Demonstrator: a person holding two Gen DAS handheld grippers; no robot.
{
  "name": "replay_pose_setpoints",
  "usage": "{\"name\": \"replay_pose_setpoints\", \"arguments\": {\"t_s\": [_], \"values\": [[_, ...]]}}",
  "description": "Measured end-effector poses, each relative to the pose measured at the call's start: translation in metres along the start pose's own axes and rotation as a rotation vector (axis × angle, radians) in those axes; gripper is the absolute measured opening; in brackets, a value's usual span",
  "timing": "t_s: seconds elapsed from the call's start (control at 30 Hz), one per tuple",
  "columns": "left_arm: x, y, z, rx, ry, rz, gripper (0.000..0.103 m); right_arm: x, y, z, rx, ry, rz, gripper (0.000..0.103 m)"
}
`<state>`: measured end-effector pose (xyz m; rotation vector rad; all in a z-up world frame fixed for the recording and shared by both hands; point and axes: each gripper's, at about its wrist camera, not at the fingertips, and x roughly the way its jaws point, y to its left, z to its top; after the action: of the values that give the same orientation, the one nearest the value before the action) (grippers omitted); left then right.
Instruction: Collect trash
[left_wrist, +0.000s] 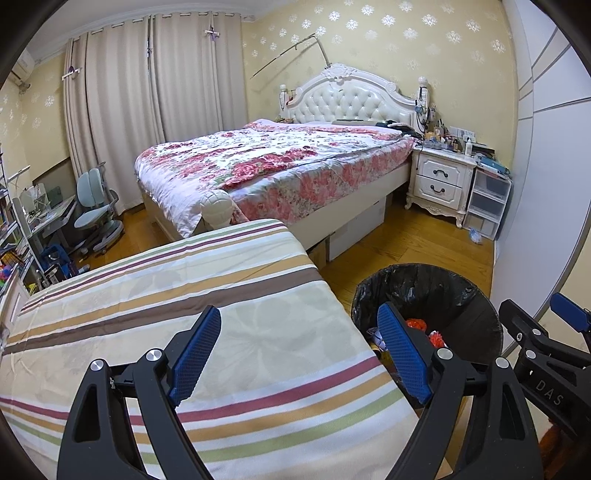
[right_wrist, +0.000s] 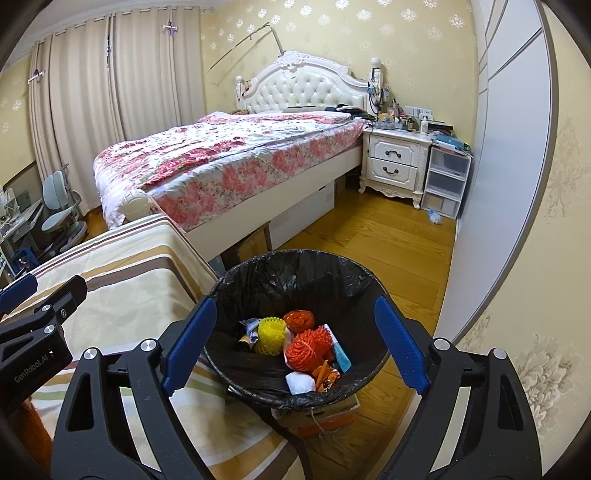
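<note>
A bin with a black liner (right_wrist: 295, 273) stands on the floor beside a striped bedsheet (right_wrist: 140, 280). It holds orange foam nets (right_wrist: 306, 347), a yellow foam net (right_wrist: 271, 334), a white wad (right_wrist: 299, 382) and other scraps. My right gripper (right_wrist: 295, 347) is open and empty, right above the bin. My left gripper (left_wrist: 299, 354) is open and empty over the striped sheet (left_wrist: 184, 295), at its edge next to the bin (left_wrist: 461, 295). The right gripper also shows at the right edge of the left wrist view (left_wrist: 546, 332).
A floral bed (right_wrist: 229, 158) with white headboard stands behind. A white nightstand (right_wrist: 395, 162) and clear drawers (right_wrist: 447, 181) stand by the wall. A small blue-white scrap (right_wrist: 434, 216) lies on the wood floor. A desk chair (left_wrist: 96, 210) is at the left. A box (right_wrist: 317, 413) sits under the bin.
</note>
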<state>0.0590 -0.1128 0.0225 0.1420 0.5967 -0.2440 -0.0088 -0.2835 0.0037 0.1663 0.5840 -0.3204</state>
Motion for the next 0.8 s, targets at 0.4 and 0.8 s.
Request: {"name": "replay_pose_setpoints", "arguments": {"t_s": [0.4,0.8], "values": [[-0.03,0.018,-0.017,-0.043,-0.023,0.007,0.084,-0.036,0.012,-0.008,-0.035,-0.038,0.035,0.086],[-0.041,0.019,-0.024,-0.046,-0.034,0.01,0.084,-0.047,0.017,-0.011,-0.053,-0.049,0.041,0.086]]}}
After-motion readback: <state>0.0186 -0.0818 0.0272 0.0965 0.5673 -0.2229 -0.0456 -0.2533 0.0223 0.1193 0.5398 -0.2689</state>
